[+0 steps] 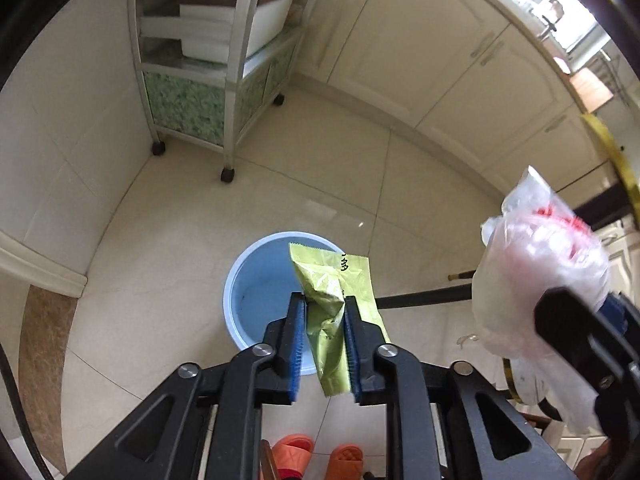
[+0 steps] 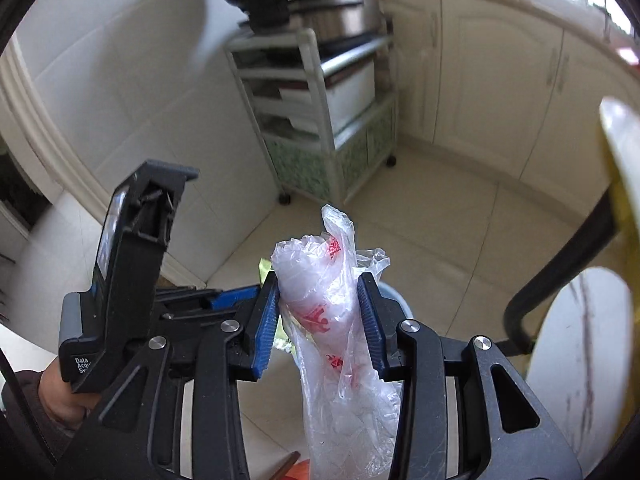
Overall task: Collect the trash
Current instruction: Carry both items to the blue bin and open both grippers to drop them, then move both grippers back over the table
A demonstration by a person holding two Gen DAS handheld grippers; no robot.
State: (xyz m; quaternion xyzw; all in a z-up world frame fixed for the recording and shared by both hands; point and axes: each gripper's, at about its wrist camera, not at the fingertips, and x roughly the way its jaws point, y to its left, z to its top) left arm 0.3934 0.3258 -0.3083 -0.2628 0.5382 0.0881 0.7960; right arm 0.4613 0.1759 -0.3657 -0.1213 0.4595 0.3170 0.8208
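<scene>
My left gripper [image 1: 323, 300] is shut on a green foil wrapper [image 1: 334, 300] and holds it above a light blue bin [image 1: 256, 280] that stands on the tile floor. My right gripper [image 2: 319, 280] is shut on a crumpled clear plastic bag with red print [image 2: 328, 312]. In the left wrist view that bag [image 1: 536, 264] hangs to the right of the bin, higher up. In the right wrist view the left gripper's body [image 2: 132, 272] is at my left, and a sliver of the bin rim [image 2: 396, 300] shows behind my fingers.
A wheeled white shelf cart [image 1: 208, 80] stands against the wall beyond the bin. Cream cabinets [image 1: 440, 64] run along the far side. A round white table top [image 2: 580, 352] with black legs is at the right. Orange slippers [image 1: 312, 456] are below.
</scene>
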